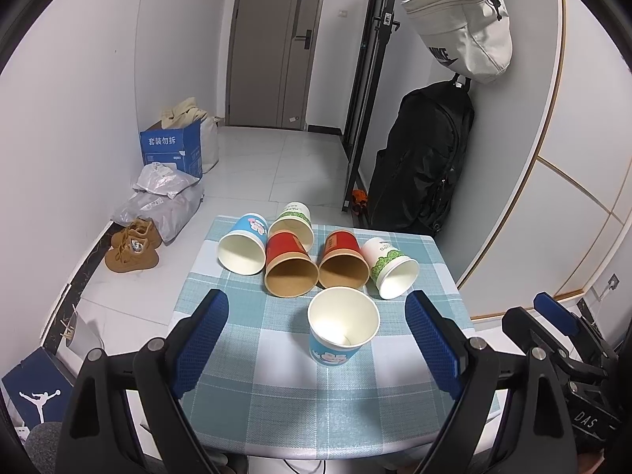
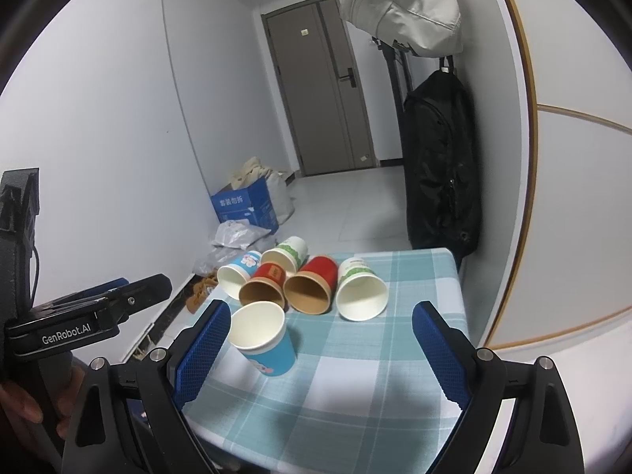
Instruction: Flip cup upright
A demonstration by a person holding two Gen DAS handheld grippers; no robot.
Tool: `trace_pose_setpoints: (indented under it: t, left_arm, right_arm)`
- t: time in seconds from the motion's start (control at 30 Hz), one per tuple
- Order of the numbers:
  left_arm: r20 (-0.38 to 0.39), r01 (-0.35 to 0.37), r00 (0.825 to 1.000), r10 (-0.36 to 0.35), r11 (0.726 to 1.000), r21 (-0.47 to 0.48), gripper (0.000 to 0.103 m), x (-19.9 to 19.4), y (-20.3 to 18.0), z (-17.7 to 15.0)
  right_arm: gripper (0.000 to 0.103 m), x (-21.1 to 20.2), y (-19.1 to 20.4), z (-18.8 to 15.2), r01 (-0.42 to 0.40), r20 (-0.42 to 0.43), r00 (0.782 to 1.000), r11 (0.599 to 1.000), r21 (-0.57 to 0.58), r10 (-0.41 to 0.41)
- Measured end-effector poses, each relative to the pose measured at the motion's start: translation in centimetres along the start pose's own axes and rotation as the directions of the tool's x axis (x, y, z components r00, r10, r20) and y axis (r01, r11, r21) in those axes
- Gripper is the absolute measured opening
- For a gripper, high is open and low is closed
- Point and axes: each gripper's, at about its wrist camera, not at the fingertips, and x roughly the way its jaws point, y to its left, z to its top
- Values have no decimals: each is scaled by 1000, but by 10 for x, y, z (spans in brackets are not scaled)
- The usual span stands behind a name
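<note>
- Both jaws spread wide, holding nothing: left gripper (image 1: pixel 316 339) and right gripper (image 2: pixel 322 349) each show blue pads well apart over the table (image 1: pixel 276 407).
- Covered in a blue-and-white checked cloth (image 2: pixel 355 395); set in a white-walled room with pale floor tiles, a grey door (image 1: pixel 276 43) at the far end.
- Black backpack (image 1: pixel 422 158) and beige bag (image 1: pixel 462 23) hanging to the right; blue box (image 1: pixel 172 150), plastic bags (image 1: pixel 162 197) and brown shoes (image 1: pixel 132 249) on the floor to the left.
- Upright blue cup (image 1: pixel 341 328) standing mouth up, between the left pads, touching neither; just beside the right gripper's left pad in the right view.
- Five cups lying on their sides just beyond it, mouths toward the cameras: blue (image 1: pixel 243 251), two red (image 1: pixel 290 266), two white-green (image 1: pixel 391 266).
</note>
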Motion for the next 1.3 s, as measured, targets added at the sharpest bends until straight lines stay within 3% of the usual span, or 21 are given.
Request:
trace_pose_setpoints:
  t: [1.3]
  left_arm:
    - [1,5,1000,-5,1000,7,88,0,-3,0]
  right_arm:
    - [94,-1,3,0,3,-2,1000,1000,0,-3]
